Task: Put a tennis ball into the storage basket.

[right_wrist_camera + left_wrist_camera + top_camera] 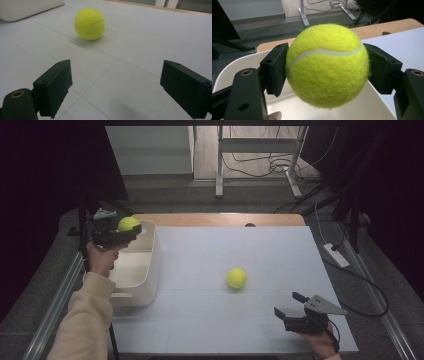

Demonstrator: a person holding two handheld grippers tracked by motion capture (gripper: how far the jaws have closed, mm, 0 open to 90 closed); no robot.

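My left gripper (pixel 125 231) is shut on a yellow tennis ball (pixel 129 223) and holds it above the far end of a white bin (pixel 151 265) at the table's left. In the left gripper view the ball (pixel 327 65) sits pinched between both black pads, with the bin's rim (pixel 239 65) behind and below it. A second tennis ball (pixel 236 277) lies loose on the white tabletop, right of centre. My right gripper (pixel 290 306) rests near the front right edge, open, nothing between its jaws. Ahead of those jaws, the loose ball (pixel 89 23) lies some way off.
The white bin looks empty inside as far as I can see. The wooden table edge (pixel 220 219) runs along the far side. Beyond it stand a desk frame (pixel 257 150) and cables on the floor. A power strip (pixel 336 254) lies off the table's right side.
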